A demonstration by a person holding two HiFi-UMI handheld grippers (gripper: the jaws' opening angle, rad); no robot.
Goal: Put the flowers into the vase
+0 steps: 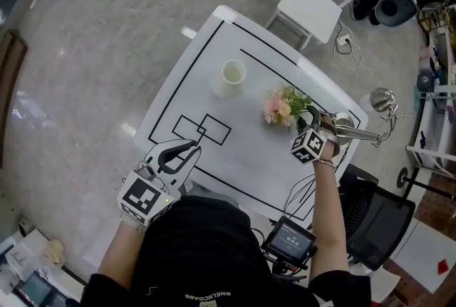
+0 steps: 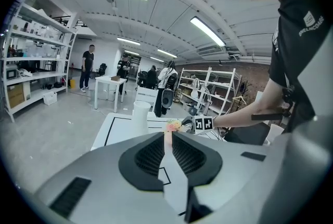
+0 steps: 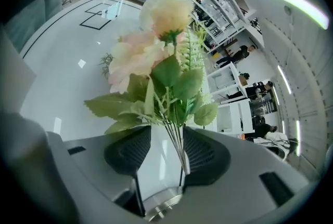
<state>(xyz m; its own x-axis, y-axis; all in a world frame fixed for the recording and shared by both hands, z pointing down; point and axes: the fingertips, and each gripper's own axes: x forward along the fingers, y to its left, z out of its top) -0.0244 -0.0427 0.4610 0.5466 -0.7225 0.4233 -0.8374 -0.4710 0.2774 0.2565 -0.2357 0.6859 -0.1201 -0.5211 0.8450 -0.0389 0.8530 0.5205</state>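
A bunch of artificial flowers (image 1: 285, 107), pink and cream with green leaves, lies on the white table (image 1: 187, 77) near its right edge. My right gripper (image 1: 312, 119) is at the stem end. In the right gripper view its jaws stand wide open around the thin stems (image 3: 177, 137), which lie close to the right pad, and the blooms (image 3: 156, 51) point away. The white vase (image 1: 233, 77) stands upright to the flowers' left, empty as far as I can see. My left gripper (image 1: 191, 150) hovers at the table's near left edge, shut with nothing in it (image 2: 168, 137).
Black outlines of rectangles are marked on the tabletop (image 1: 203, 129). A white chair (image 1: 313, 3) stands beyond the table. A black office chair (image 1: 377, 220) and a small screen (image 1: 288, 238) are at the near right. Shelving (image 2: 31, 62) and people stand further off.
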